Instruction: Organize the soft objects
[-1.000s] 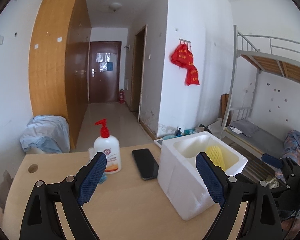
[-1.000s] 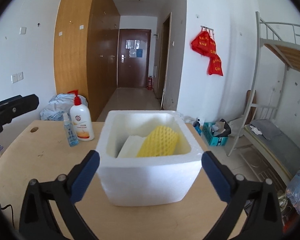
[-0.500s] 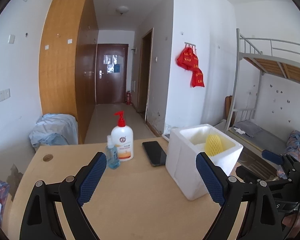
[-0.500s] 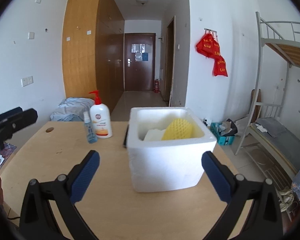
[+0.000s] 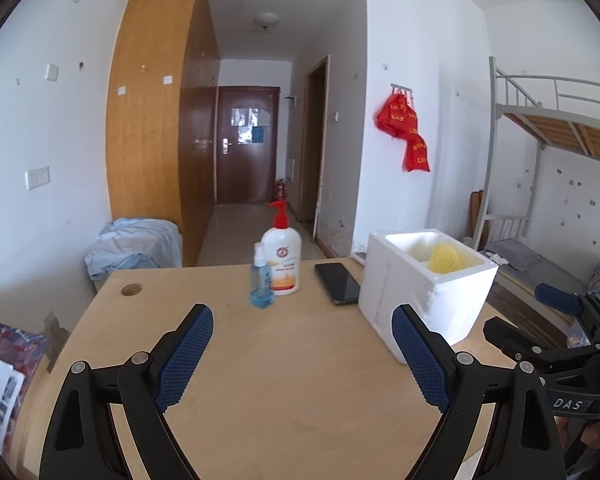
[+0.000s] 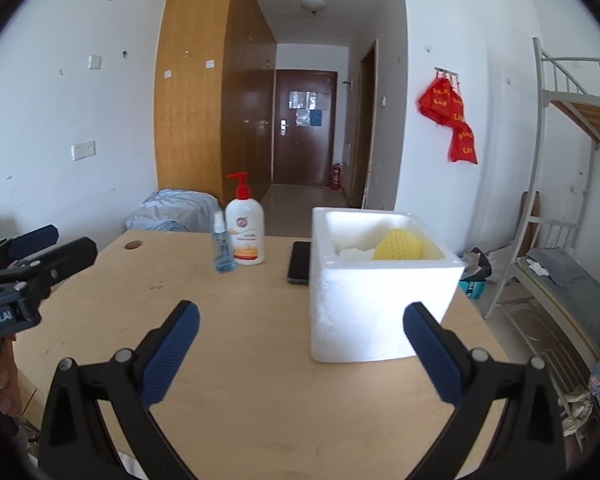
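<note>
Little writing can be read: "DAS" on the right tool's body in the left wrist view, and "Robot.AI" on the left tool's body at the left edge of the right wrist view; the print on the pump bottle (image 6: 245, 227) is too small to make out. On the counter (image 5: 284, 364) a white foam box (image 6: 374, 288) stands right of centre, holding a yellow foam net (image 6: 398, 245) beside something white. A black phone (image 5: 337, 282) lies just left of the box, with the pump bottle and a small blue spray bottle (image 5: 261, 282) further left. The left tool (image 5: 302, 354) and the right tool (image 6: 302, 350) both have their jaws wide apart and empty — the box's near wall sits just beyond the right tool's right finger. Red bags (image 6: 452, 120) hang on the far wall.
</note>
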Motion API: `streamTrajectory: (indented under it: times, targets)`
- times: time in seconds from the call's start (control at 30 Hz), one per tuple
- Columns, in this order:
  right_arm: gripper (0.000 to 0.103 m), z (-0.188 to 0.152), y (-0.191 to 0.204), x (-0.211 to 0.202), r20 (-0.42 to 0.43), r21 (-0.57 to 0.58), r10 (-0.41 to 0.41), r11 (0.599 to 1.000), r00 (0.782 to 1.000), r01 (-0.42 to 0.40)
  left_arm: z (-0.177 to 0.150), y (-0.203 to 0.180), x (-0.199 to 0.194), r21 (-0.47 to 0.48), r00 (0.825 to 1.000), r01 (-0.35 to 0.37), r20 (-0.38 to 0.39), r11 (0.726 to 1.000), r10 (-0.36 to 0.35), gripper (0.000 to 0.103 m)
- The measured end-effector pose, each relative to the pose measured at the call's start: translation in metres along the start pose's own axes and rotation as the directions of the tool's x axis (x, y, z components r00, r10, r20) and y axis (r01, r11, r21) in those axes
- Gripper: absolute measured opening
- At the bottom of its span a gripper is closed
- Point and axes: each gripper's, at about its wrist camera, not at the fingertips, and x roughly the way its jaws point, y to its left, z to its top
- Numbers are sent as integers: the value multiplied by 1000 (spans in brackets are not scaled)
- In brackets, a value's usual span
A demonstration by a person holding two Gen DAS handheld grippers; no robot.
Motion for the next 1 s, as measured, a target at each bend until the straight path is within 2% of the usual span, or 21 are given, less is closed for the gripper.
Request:
streamTrajectory:
  times: [0.43, 0.7, 1.0]
  targets:
    - [103, -16, 36, -5, 1, -10, 94, 996, 996, -94, -32, 24, -26, -13, 990, -139, 16, 990, 139, 91]
    - [103, -23, 52, -4, -8, -13, 145, 989, 989, -145, -45, 36, -32, -22, 981, -195, 9, 981, 195, 91]
    - [103, -43, 62, -2, -1, 3, 163, 987, 987, -163, -74, 41, -31, -38, 972, -236, 7, 971, 237, 91]
